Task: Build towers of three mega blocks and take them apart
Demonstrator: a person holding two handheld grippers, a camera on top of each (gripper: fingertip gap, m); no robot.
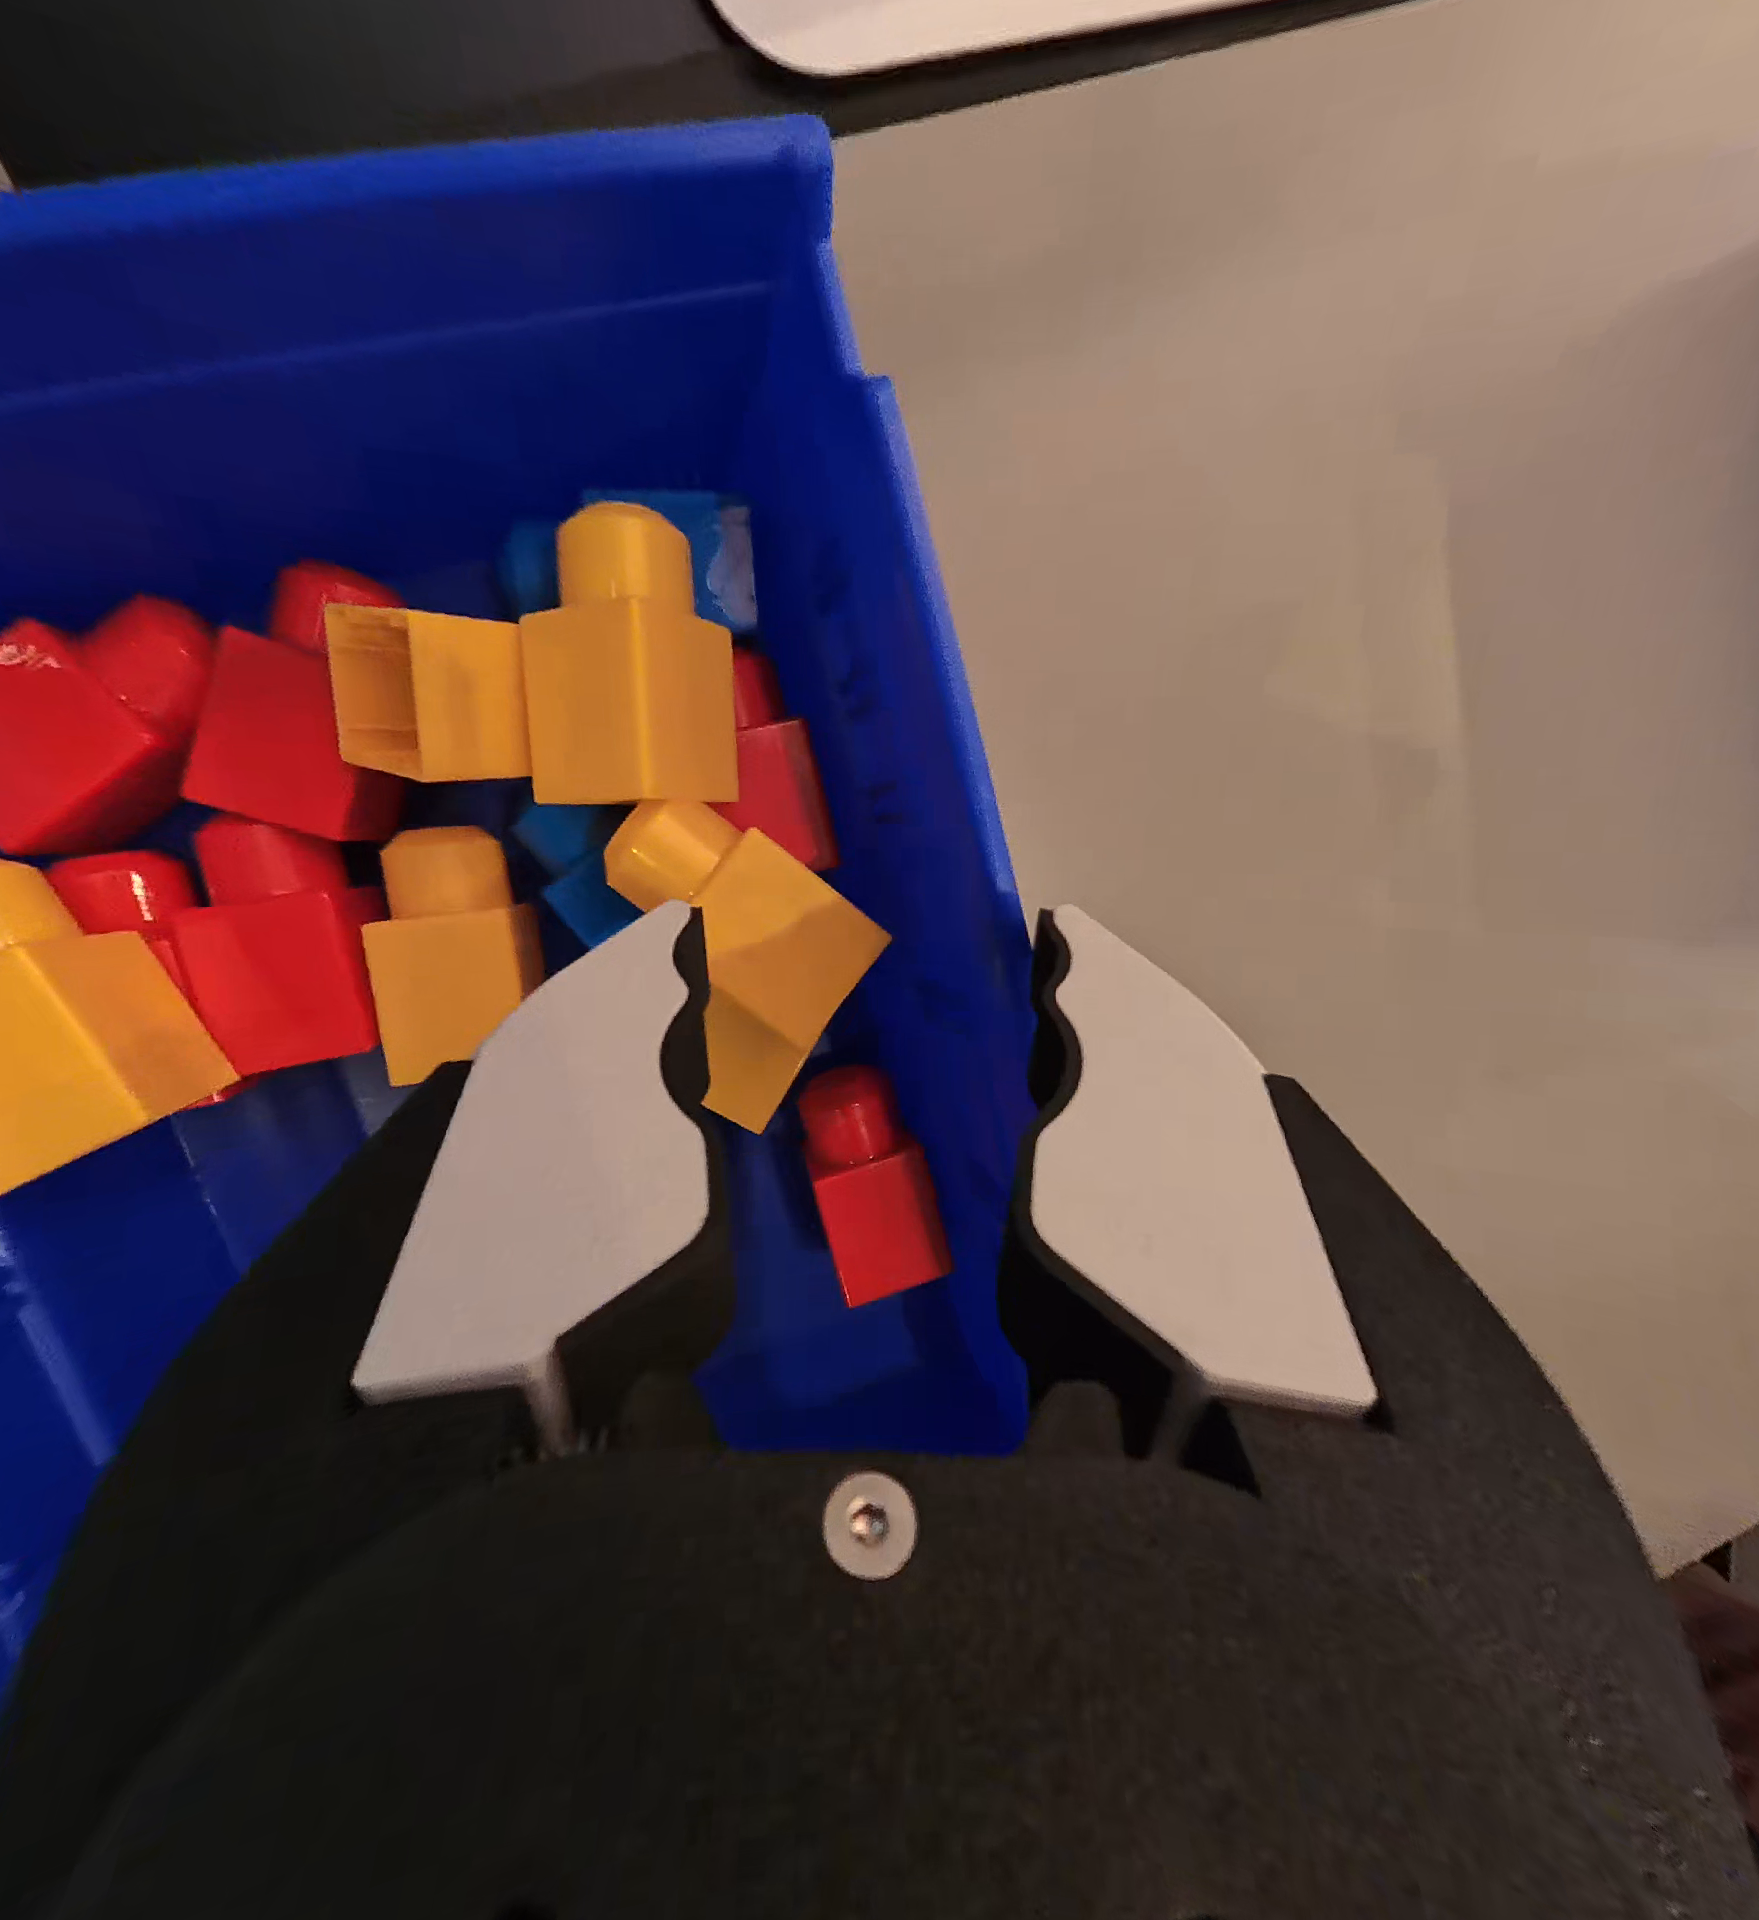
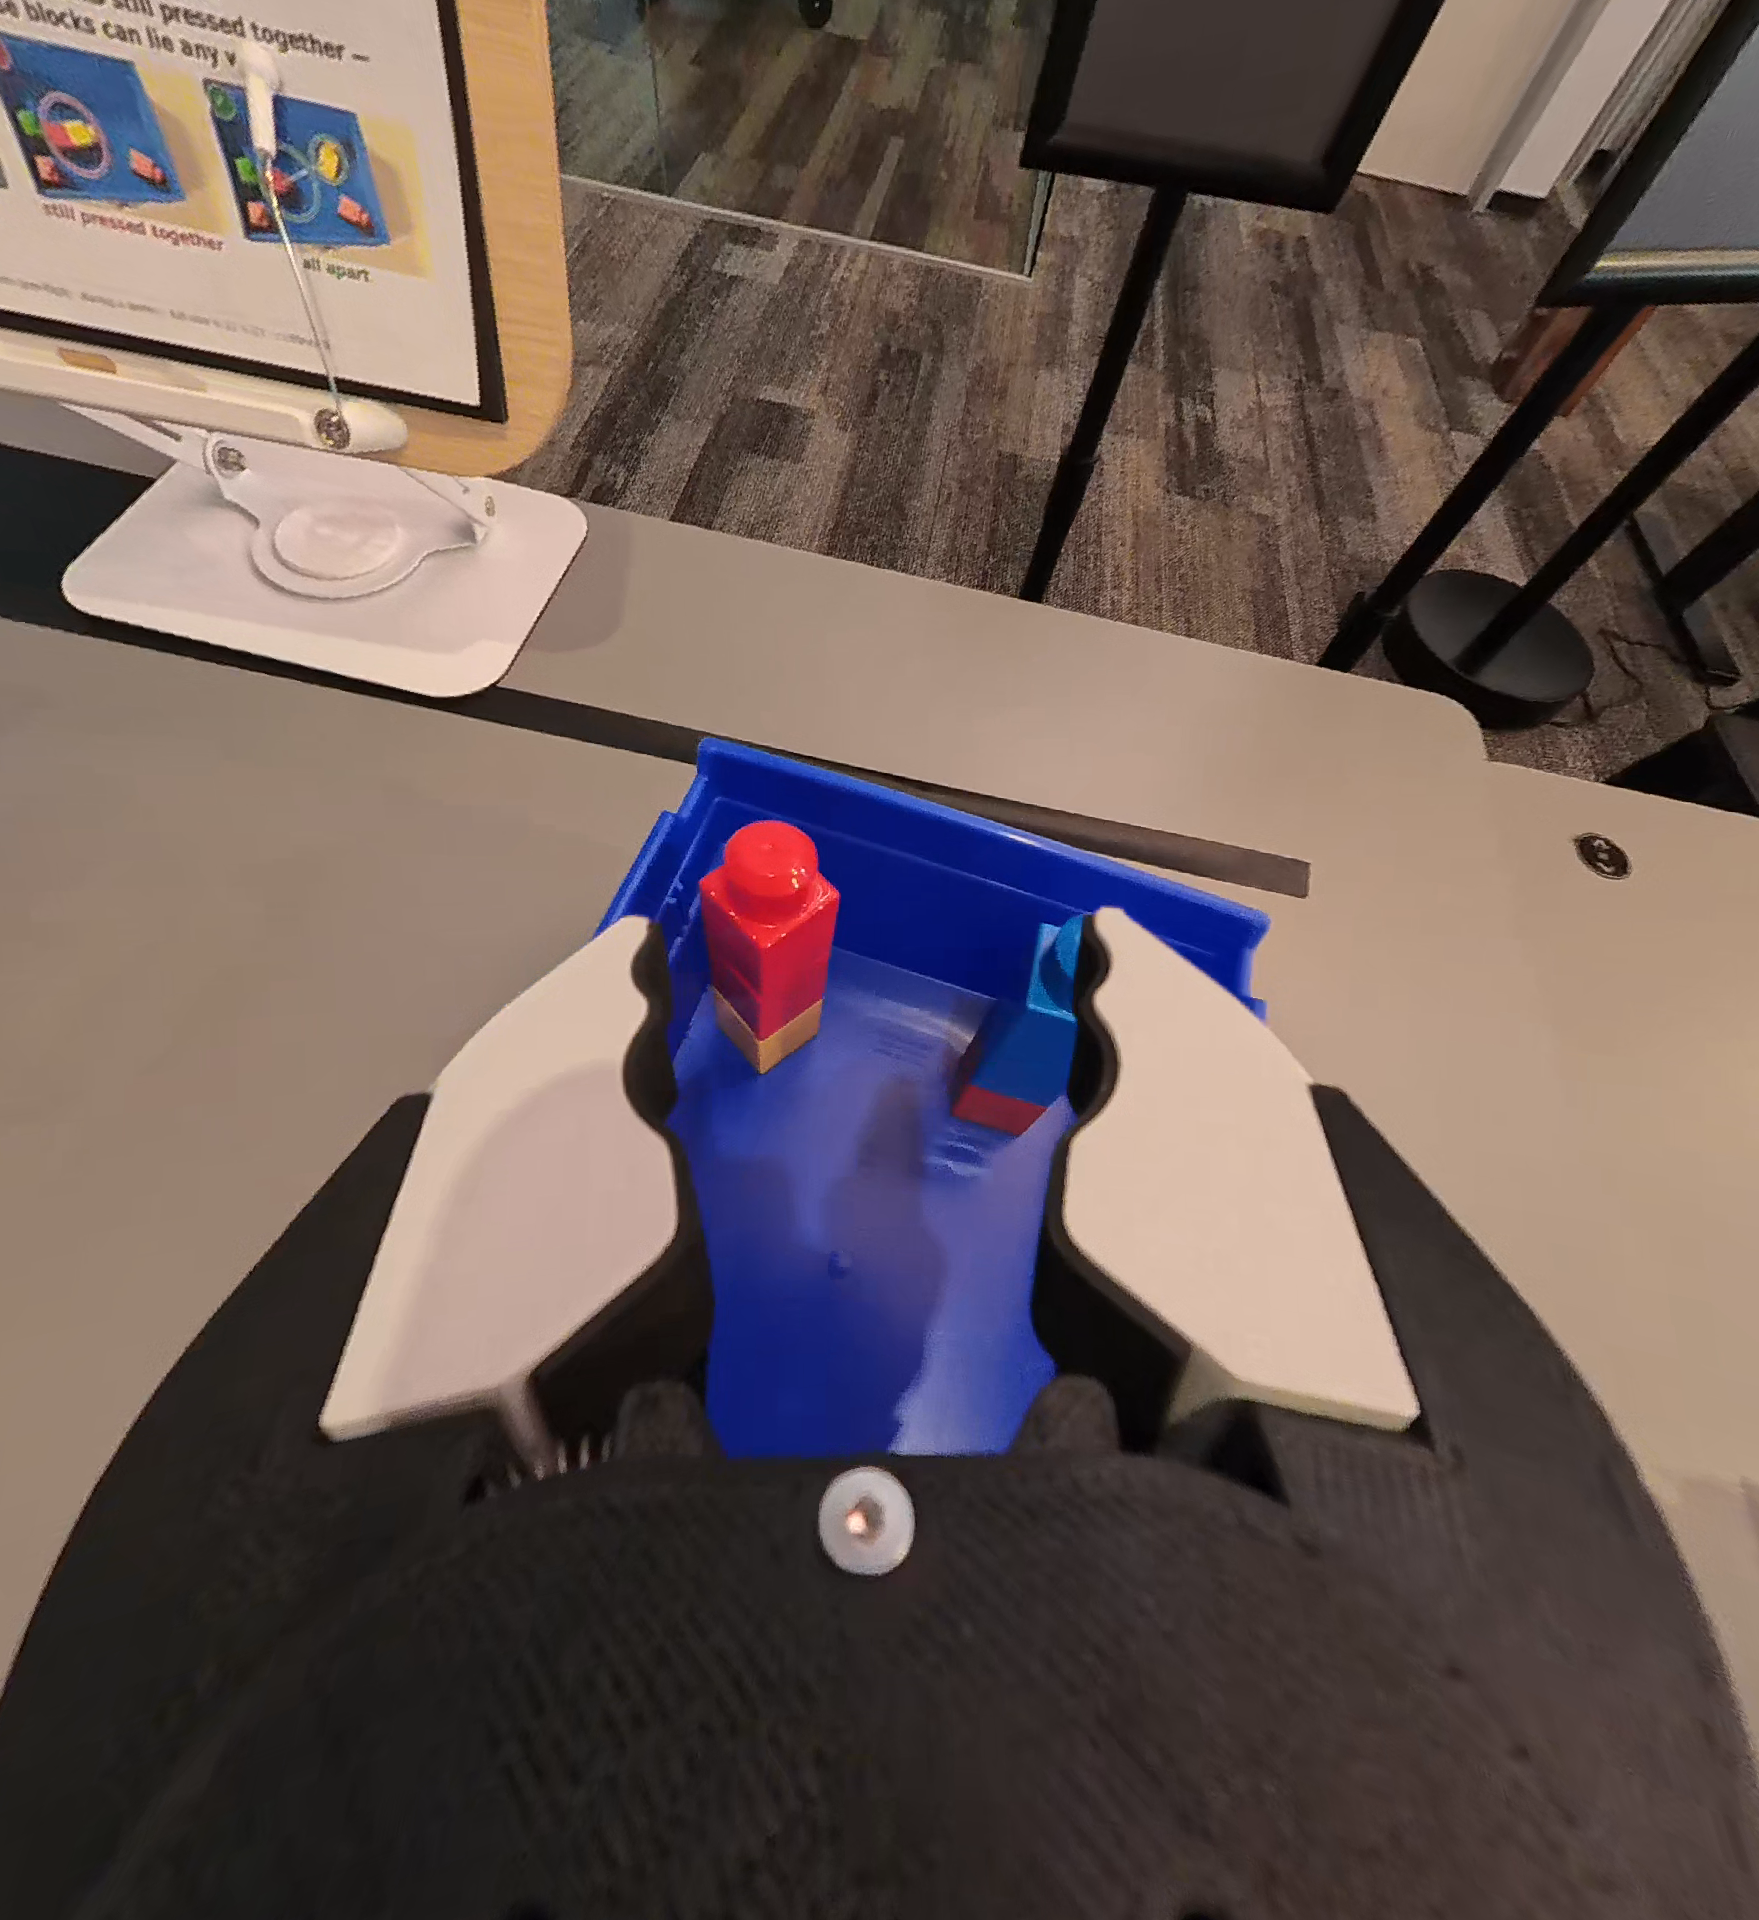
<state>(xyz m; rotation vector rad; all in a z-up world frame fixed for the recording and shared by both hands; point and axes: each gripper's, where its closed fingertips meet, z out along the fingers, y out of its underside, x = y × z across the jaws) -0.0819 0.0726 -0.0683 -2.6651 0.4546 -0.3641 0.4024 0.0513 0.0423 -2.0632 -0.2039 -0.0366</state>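
In the left wrist view a blue bin holds several loose red, yellow and blue mega blocks. My left gripper is open over the bin's right wall. A tilted yellow block lies against the left pad; the right pad is far from it, outside the wall. A small red block lies below. In the right wrist view my right gripper is open wide above another blue bin. In it stand a red-red-yellow tower and a leaning blue-blue-red tower, partly hidden by the right fingertip.
Both bins rest on a grey table. A monitor on a white stand base stands at the back left. Beyond the table edge are a wood-pattern floor and black stand legs. The monitor lies around 30 cm away from my left fingertips.
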